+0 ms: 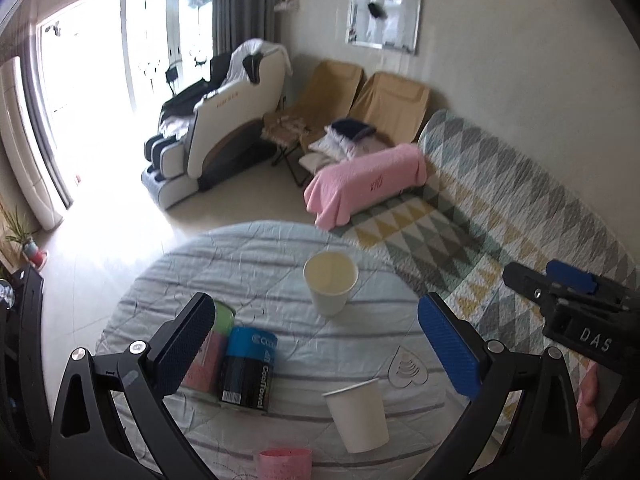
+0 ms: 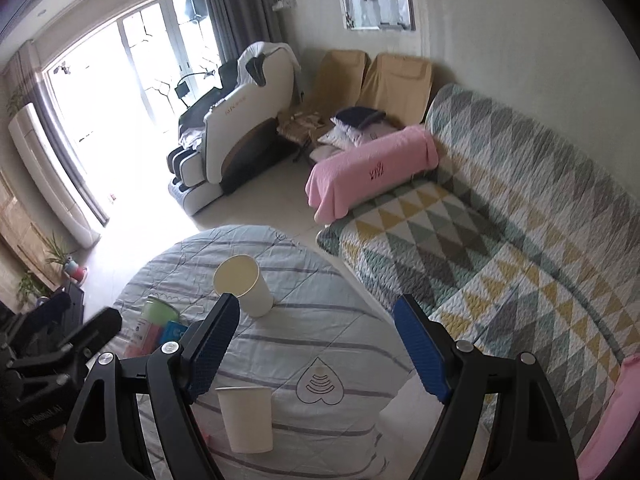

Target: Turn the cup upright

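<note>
**Now both paper cups stand with mouth up on the desk**

Seen from the left wrist, the left tool (image 1: 316, 344) hangs above the round desk (image 1: 192, 268) with its jaws spread wide, and nothing is between them. The near paper cup (image 1: 360, 416) stands upright close to the front edge, its mouth up. The far paper cup (image 1: 330, 282) also stands upright, further back near the middle. On the left side lies a dark can (image 1: 249, 368) on its side, touching a pink and green can (image 1: 208, 356) behind the left finger. A pink basket (image 1: 285, 463) shows at the bottom edge. The right tool (image 1: 568, 292) enters from the right, well apart from both cups.

Seen from the right wrist, the right tool (image 2: 316, 344) is released too, its jaws wide and holding nothing. The near paper cup (image 2: 246, 418) stands low between the fingers, nearer the left one. The far paper cup (image 2: 245, 285) stands behind it. The left tool (image 2: 60, 344) is at the left edge; its jaws are not clear here. A patterned sofa (image 2: 500, 240) is beside the desk
</note>
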